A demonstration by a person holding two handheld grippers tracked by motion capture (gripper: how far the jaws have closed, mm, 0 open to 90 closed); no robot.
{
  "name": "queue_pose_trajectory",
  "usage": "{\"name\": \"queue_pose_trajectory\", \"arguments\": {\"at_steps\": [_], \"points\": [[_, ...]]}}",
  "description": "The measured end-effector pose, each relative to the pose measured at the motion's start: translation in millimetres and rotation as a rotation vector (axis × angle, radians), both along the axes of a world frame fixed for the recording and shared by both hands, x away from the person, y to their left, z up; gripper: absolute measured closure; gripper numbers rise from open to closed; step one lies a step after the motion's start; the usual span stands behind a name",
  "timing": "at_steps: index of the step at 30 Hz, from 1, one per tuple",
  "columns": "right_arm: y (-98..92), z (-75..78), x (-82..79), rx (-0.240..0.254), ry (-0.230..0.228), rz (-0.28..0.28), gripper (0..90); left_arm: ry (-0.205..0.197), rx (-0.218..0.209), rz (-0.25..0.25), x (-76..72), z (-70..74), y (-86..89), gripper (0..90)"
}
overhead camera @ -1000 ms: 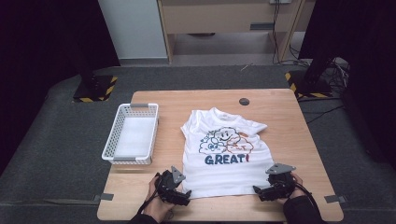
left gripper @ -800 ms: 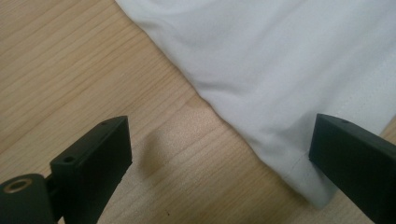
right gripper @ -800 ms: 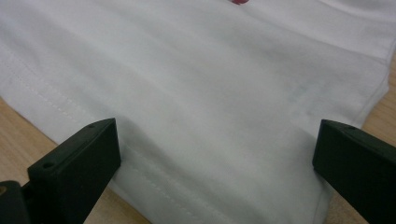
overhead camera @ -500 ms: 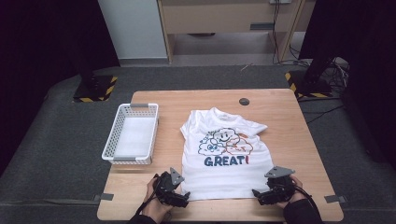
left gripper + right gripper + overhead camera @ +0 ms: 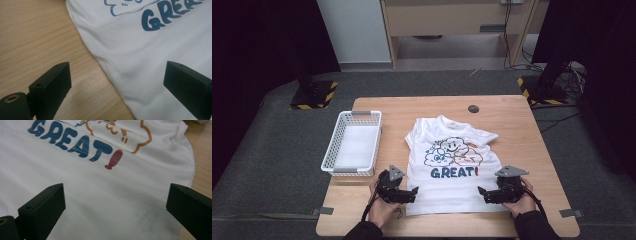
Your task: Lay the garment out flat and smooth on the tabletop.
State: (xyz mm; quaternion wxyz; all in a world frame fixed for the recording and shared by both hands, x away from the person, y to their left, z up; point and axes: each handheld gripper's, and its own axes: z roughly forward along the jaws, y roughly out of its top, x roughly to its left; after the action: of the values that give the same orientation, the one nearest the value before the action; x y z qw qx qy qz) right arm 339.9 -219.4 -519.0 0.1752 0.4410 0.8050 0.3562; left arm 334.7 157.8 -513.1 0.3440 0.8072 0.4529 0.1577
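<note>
A small white T-shirt [image 5: 452,165] with cartoon clouds and the word GREAT! lies flat, face up, on the wooden table [image 5: 517,125]. My left gripper [image 5: 411,194] is open at the shirt's lower left corner. In the left gripper view its jaws straddle the shirt's side edge [image 5: 100,62], one jaw over bare wood, the other over the cloth. My right gripper [image 5: 483,194] is open at the lower right corner. In the right gripper view its jaws are spread wide over the white cloth [image 5: 112,202] below the print, with the shirt's side edge at the right.
A white mesh basket [image 5: 353,143] stands empty at the table's left side. A small dark round disc [image 5: 473,108] lies near the far edge. Dark mats and stands surround the table.
Both grippers have edged slightly inward toward the shirt's bottom corners. The shirt has not moved.
</note>
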Motion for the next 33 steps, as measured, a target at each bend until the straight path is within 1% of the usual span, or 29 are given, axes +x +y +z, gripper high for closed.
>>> {"name": "queue_pose_trajectory", "arguments": {"at_steps": [2, 4, 5, 7, 10, 14, 16, 18, 19, 27, 30, 33], "points": [[2.3, -3.1, 5.5, -0.020, 0.017, -0.014, 2.8, -0.001, 0.002, 0.007, 1.7, -1.1, -0.3, 7.5], [3.5, -4.9, 8.5, -0.037, 0.018, -0.026, 3.6, -0.006, 0.000, 0.008, 3.5, -1.5, -0.6, 7.6], [4.1, -5.0, 9.7, -0.039, 0.022, -0.034, 3.7, -0.011, 0.000, 0.011, 4.6, -2.2, -1.2, 7.6], [5.1, -5.2, 12.4, -0.031, 0.025, -0.042, 3.9, -0.007, 0.012, 0.009, 7.7, -4.2, -2.8, 7.6], [7.1, -6.7, 15.8, -0.025, 0.038, -0.049, 4.2, 0.003, 0.050, 0.001, 10.1, -7.7, -6.0, 7.6], [9.6, -10.2, 16.2, -0.050, 0.057, -0.035, 4.3, 0.002, 0.110, -0.014, 7.3, -9.7, -10.0, 7.9], [11.1, -11.4, 15.1, -0.061, 0.060, -0.027, 4.7, 0.010, 0.135, -0.019, 6.5, -11.4, -12.1, 8.0], [12.3, -13.3, 14.4, -0.074, 0.069, -0.020, 3.9, 0.009, 0.139, -0.021, 5.3, -11.9, -12.8, 7.8], [12.4, -13.7, 13.7, -0.078, 0.060, -0.020, 4.0, 0.009, 0.143, -0.023, 4.8, -11.6, -12.7, 8.0], [12.9, -15.4, 7.3, -0.069, 0.047, -0.016, 2.7, 0.034, 0.140, -0.020, -0.7, -11.0, -9.6, 8.1], [13.1, -15.9, 4.1, -0.066, 0.049, -0.004, 1.5, 0.039, 0.139, -0.022, -3.8, -10.9, -8.6, 8.1], [13.2, -16.4, -0.3, -0.067, 0.048, 0.011, 0.4, 0.041, 0.147, -0.027, -8.0, -10.3, -7.9, 7.8]]}}
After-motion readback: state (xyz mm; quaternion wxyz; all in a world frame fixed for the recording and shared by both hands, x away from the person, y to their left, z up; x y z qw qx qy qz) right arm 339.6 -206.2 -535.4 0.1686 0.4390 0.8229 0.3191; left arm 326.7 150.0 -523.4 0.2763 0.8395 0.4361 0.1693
